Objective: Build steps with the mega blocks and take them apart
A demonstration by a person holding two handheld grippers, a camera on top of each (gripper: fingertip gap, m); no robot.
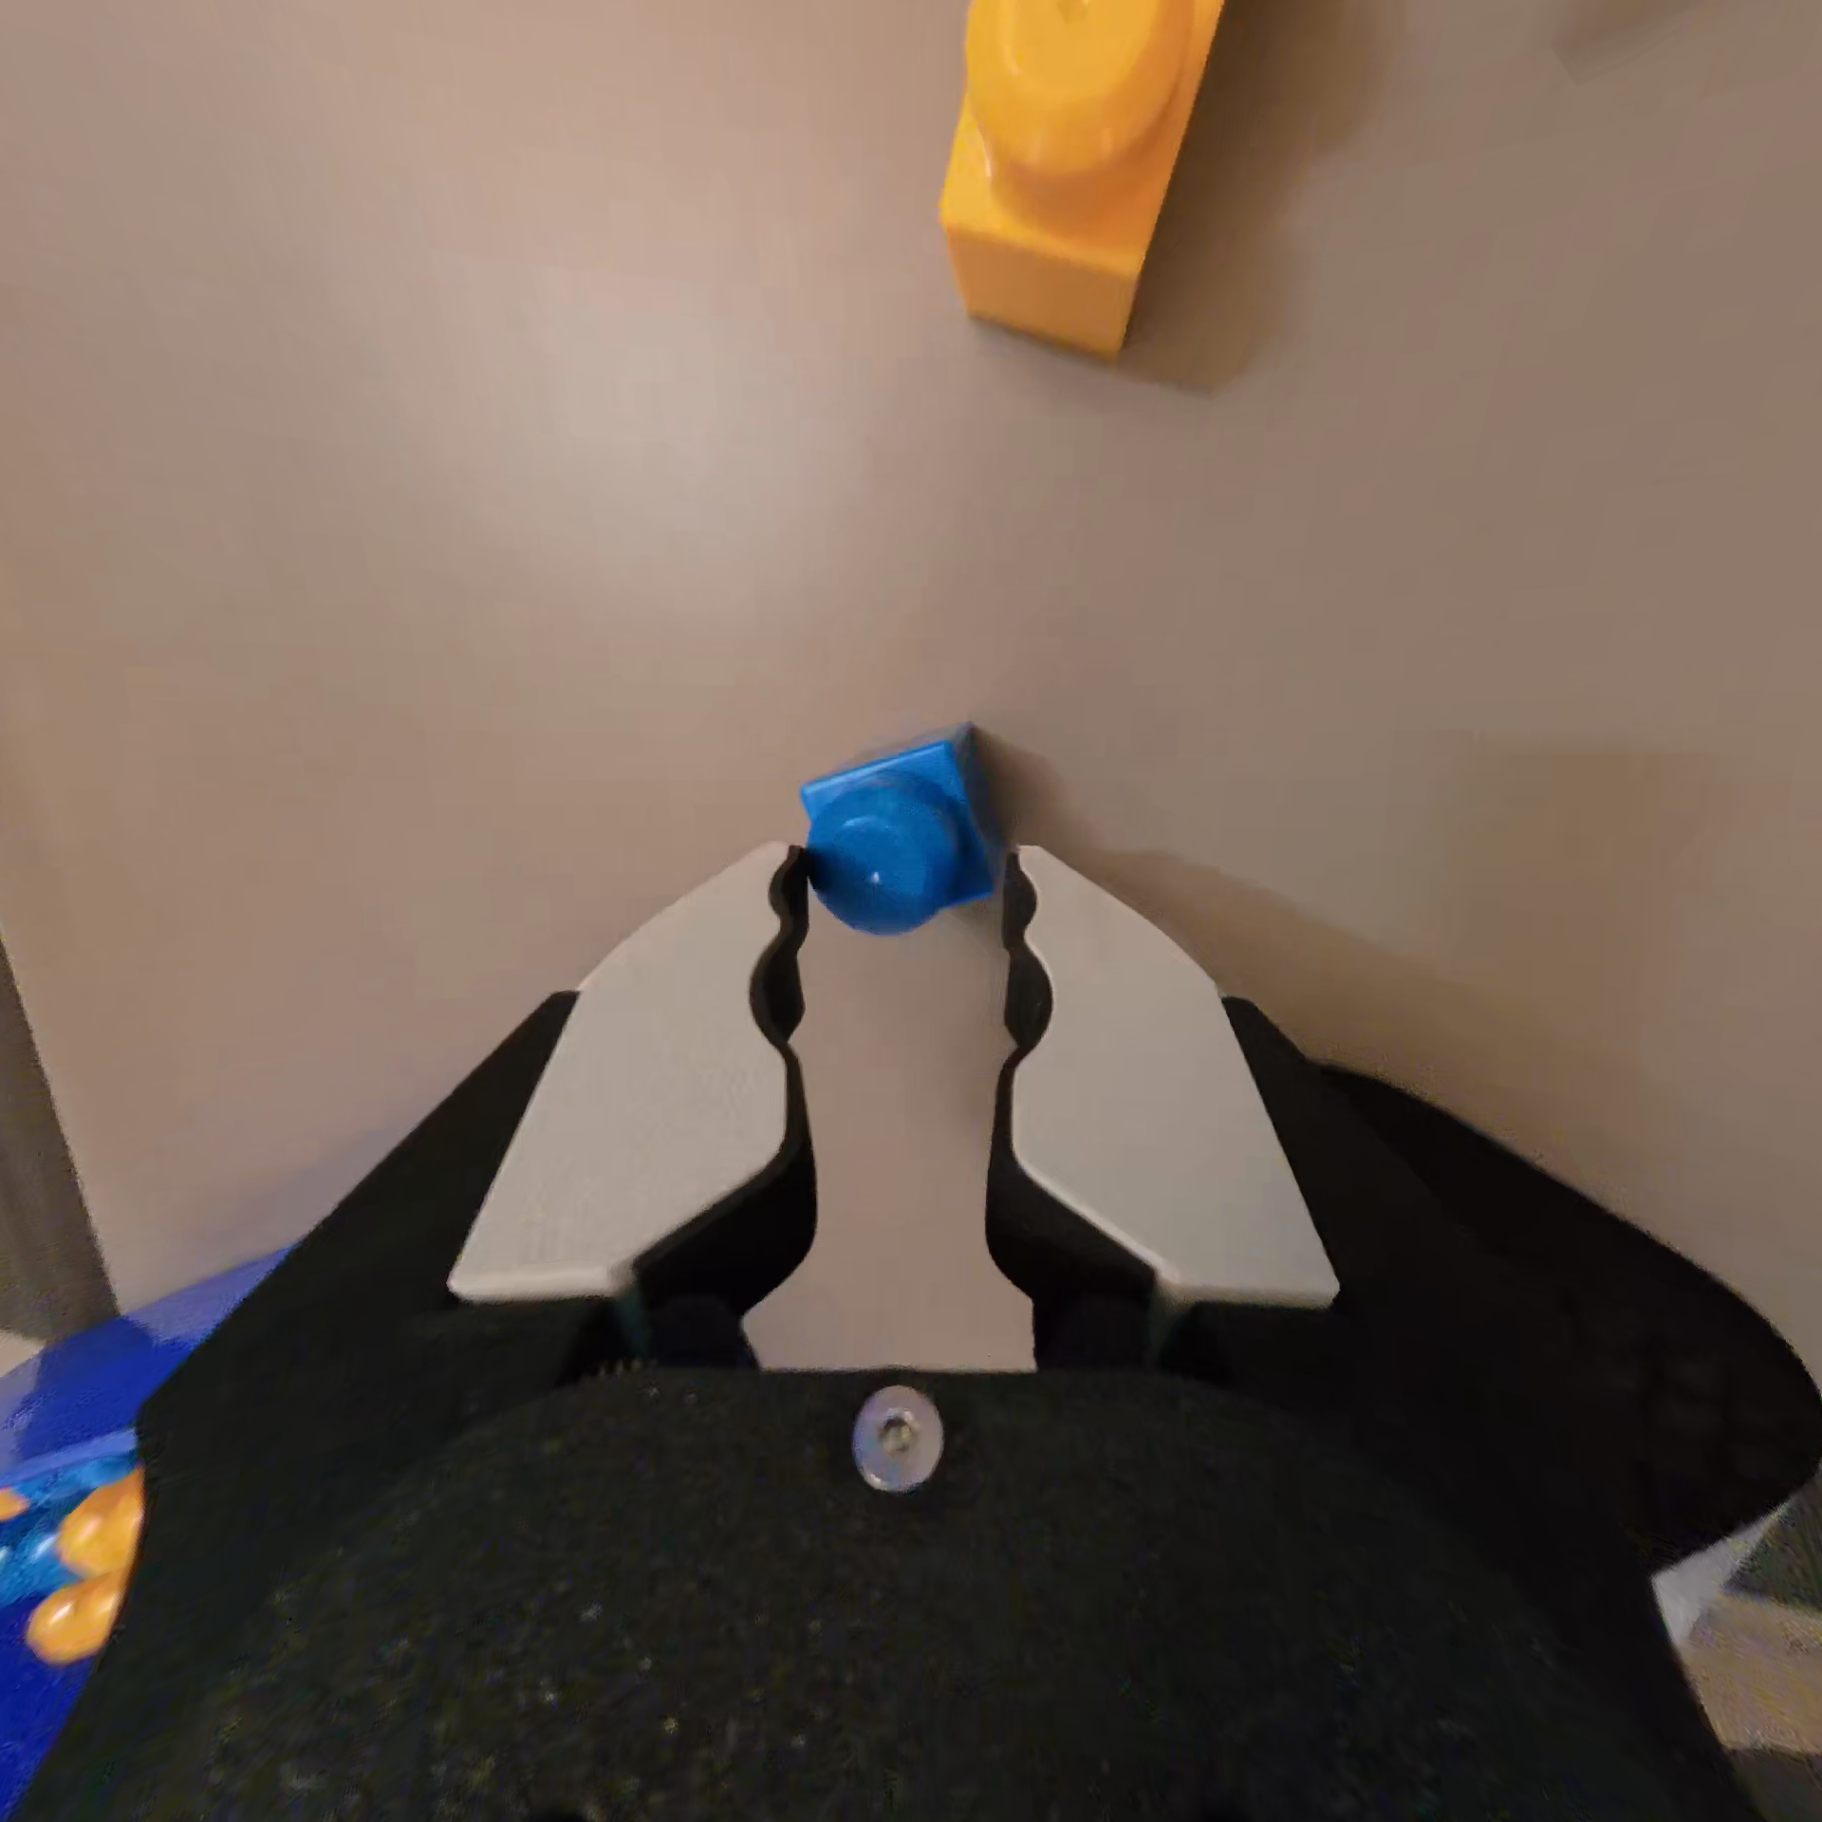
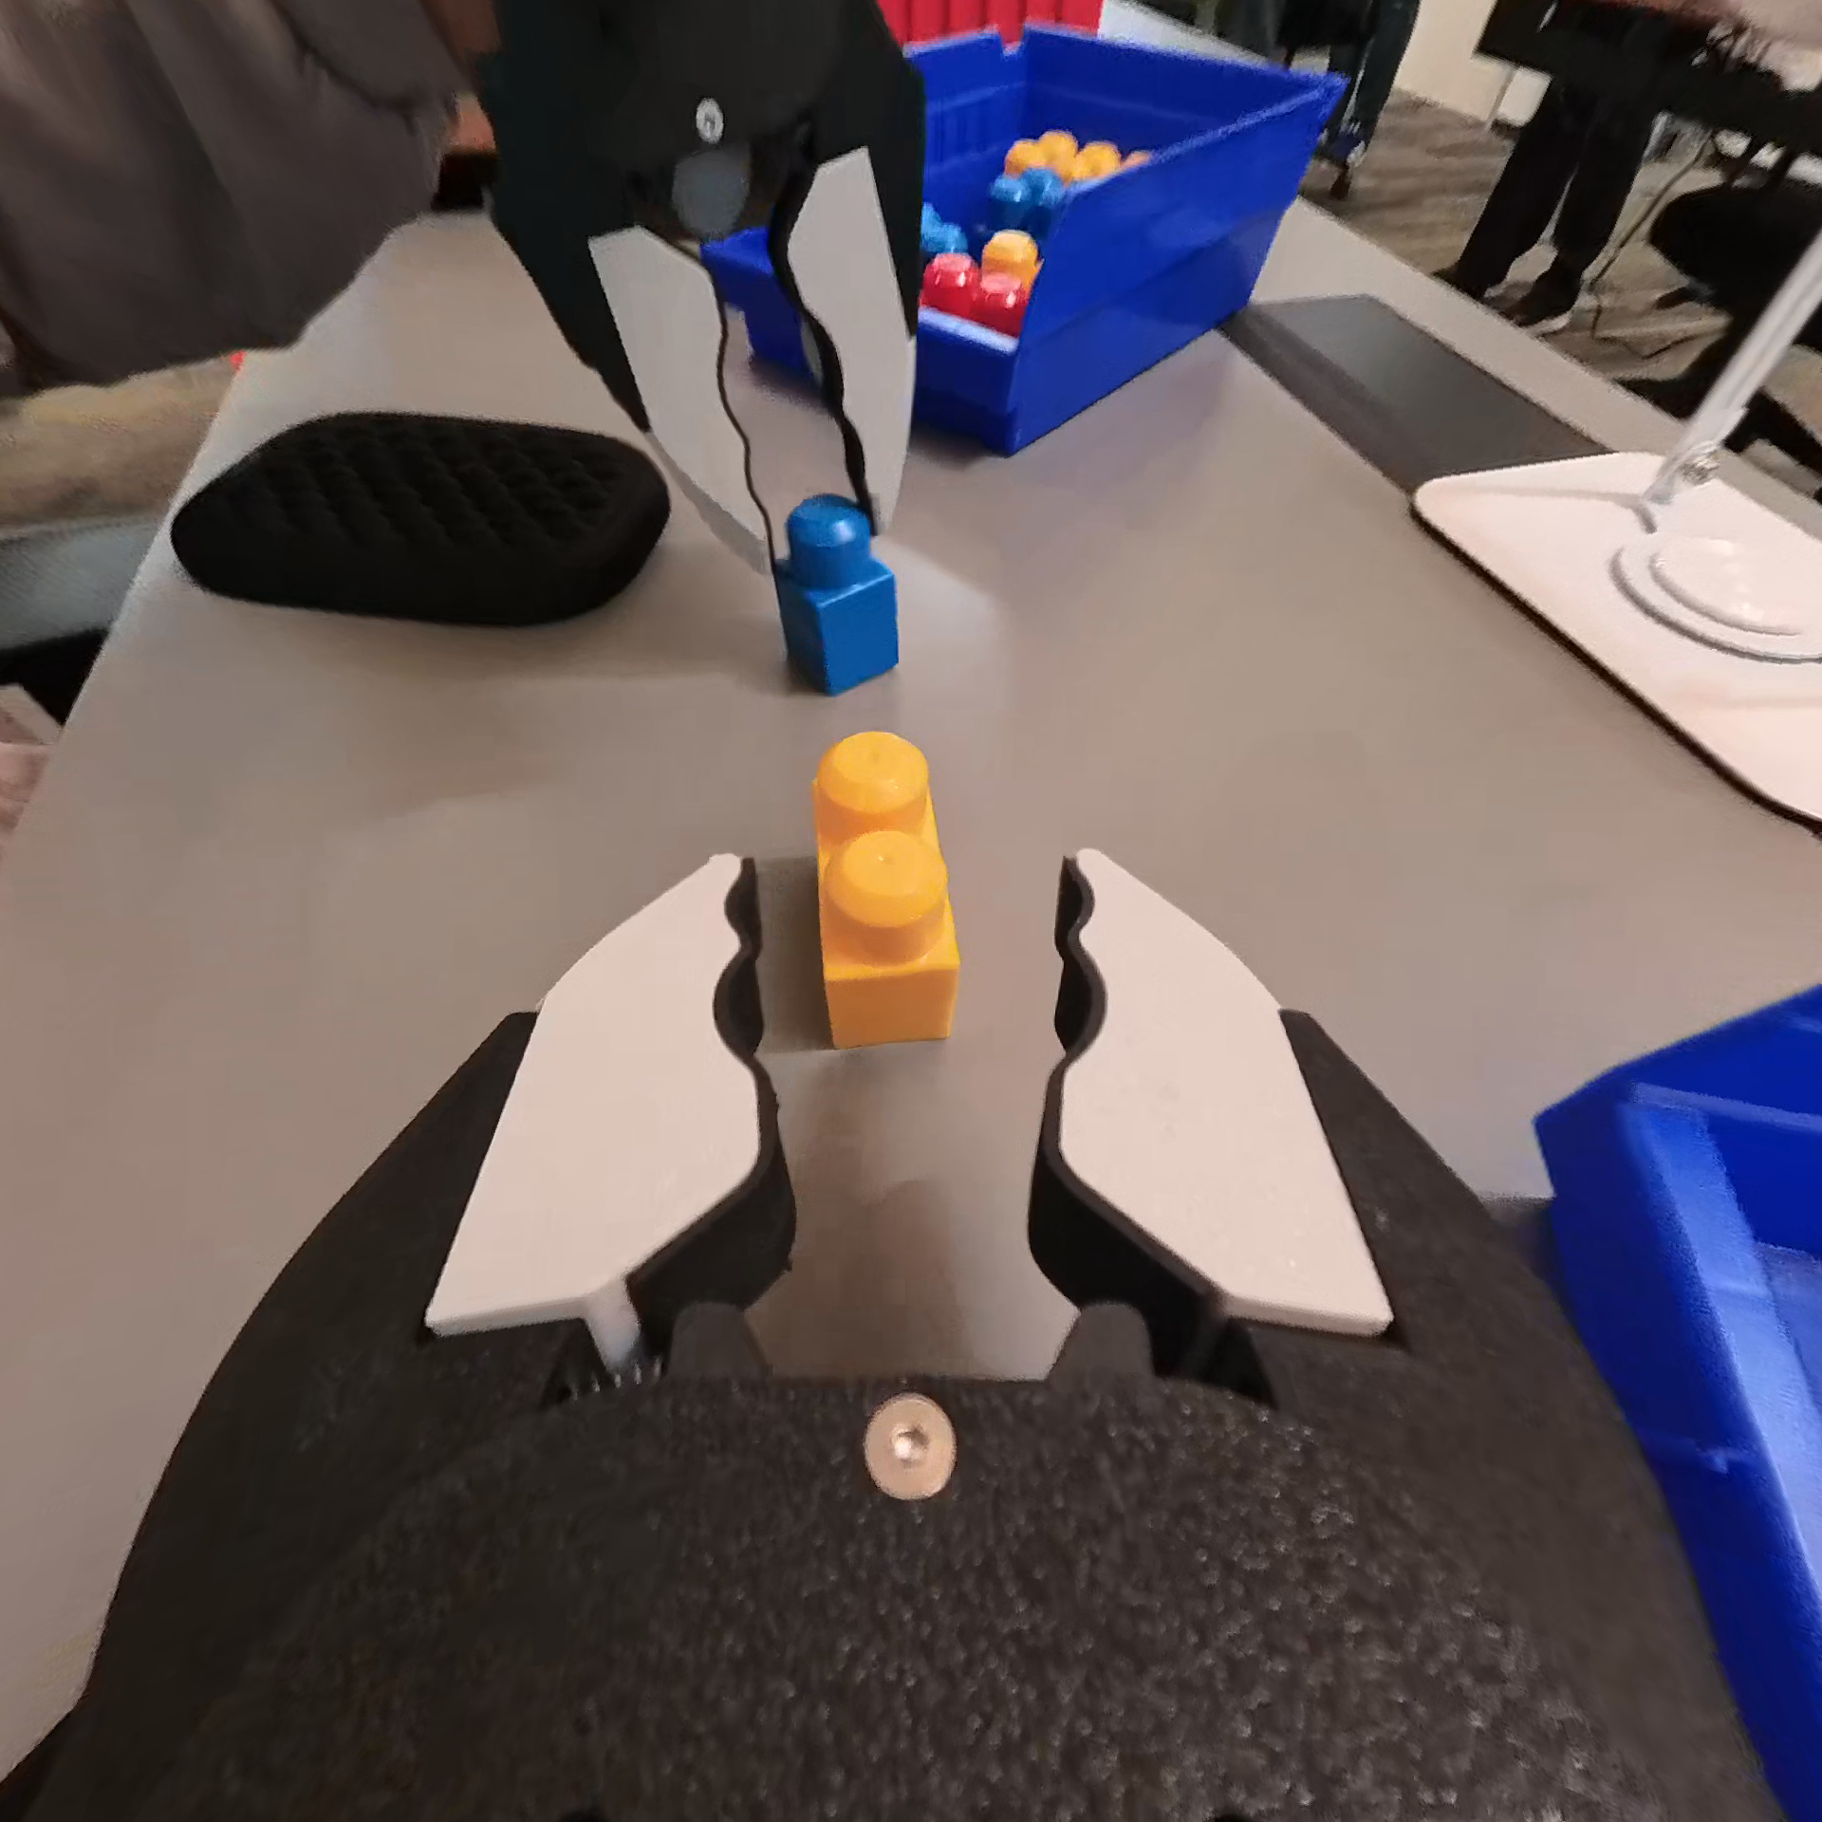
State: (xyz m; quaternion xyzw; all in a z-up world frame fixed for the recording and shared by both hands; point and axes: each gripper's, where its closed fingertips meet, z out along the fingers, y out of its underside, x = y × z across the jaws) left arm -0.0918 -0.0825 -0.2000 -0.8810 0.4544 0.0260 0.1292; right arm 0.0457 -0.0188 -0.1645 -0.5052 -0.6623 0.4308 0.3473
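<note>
The open, empty right claw (image 2: pixel 902 951) straddles a two-stud yellow block (image 2: pixel 887 927) lying lengthwise along its fingers; the open left claw (image 1: pixel 902 873) hangs over a single-stud blue block (image 1: pixel 902 848).

This looks like an office or lab workspace: a long grey table (image 2: pixel 1232 690) fills the frame, with blue plastic bins (image 2: pixel 1134 296) of coloured blocks at the top centre. Patterned carpet (image 2: pixel 1400 148), dark chair bases and people's legs (image 2: pixel 1538 197) show at the upper right, and a white lamp base (image 2: pixel 1627 611) sits at the right edge.
</note>
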